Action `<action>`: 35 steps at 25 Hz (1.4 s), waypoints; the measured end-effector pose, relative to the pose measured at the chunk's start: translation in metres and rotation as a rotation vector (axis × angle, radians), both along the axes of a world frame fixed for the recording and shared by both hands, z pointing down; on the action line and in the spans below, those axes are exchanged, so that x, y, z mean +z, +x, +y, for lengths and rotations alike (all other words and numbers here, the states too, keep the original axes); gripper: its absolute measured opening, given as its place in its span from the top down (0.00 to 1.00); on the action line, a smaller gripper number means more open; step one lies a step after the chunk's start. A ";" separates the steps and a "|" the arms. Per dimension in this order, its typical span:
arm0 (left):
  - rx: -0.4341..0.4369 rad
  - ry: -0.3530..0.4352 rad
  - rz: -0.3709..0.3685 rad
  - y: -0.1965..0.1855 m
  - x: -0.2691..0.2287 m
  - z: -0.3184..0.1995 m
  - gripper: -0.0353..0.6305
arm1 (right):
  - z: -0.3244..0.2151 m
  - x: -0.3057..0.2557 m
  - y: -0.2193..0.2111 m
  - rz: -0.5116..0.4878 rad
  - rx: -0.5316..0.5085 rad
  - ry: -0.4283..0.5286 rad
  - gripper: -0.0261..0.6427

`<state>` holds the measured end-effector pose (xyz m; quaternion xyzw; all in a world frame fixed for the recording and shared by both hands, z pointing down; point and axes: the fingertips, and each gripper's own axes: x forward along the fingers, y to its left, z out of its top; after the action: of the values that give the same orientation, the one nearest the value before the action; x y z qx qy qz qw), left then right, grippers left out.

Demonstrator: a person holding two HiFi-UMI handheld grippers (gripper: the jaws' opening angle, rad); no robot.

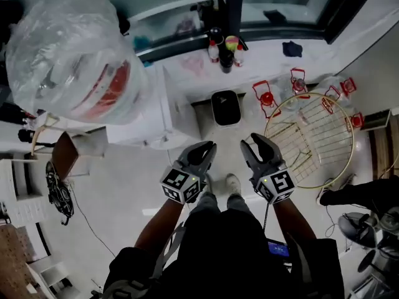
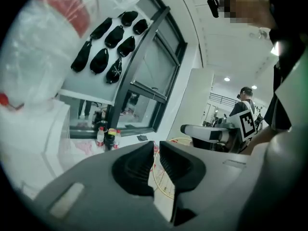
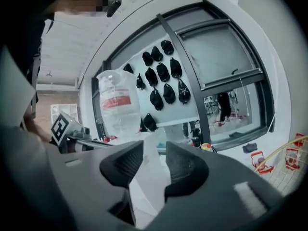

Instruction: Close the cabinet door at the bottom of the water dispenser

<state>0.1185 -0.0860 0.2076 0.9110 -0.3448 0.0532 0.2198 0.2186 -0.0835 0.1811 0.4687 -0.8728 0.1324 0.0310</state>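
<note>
The white water dispenser (image 1: 159, 114) stands at the left of the head view, a plastic-wrapped water bottle (image 1: 68, 55) on top. From above, its bottom cabinet door cannot be made out. Both grippers are held up close to the head camera, over the floor in front of the dispenser. My left gripper (image 1: 209, 147) (image 2: 153, 143) is shut to a thin slit, with nothing between its pads. My right gripper (image 1: 252, 143) (image 3: 155, 146) stands open with an empty gap. Beyond its jaws, the right gripper view shows the bottle (image 3: 118, 105) and the dispenser's white body (image 3: 149, 170).
A black bin (image 1: 225, 107) sits on the floor ahead of my feet. To the right lies a round gold wire rack (image 1: 312, 139) with red clips. Small bottles (image 1: 224, 48) stand on the window sill. A brown panel (image 1: 64, 154) leans left of the dispenser.
</note>
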 end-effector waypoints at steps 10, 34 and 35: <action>-0.132 0.212 -0.039 -0.068 -0.111 -0.004 0.94 | 0.022 -0.088 0.013 0.026 0.019 0.182 0.82; -0.312 0.276 -0.031 -0.154 -0.157 0.013 0.94 | 0.013 -0.128 -0.068 -0.041 -0.089 0.229 0.95; -0.314 0.274 -0.023 -0.155 -0.157 0.013 0.94 | 0.012 -0.127 -0.069 -0.042 -0.089 0.227 0.95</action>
<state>-0.0364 -0.0728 0.0502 0.8668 -0.4892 -0.0186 0.0953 0.1499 -0.0711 0.0543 0.4270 -0.9027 0.0412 -0.0349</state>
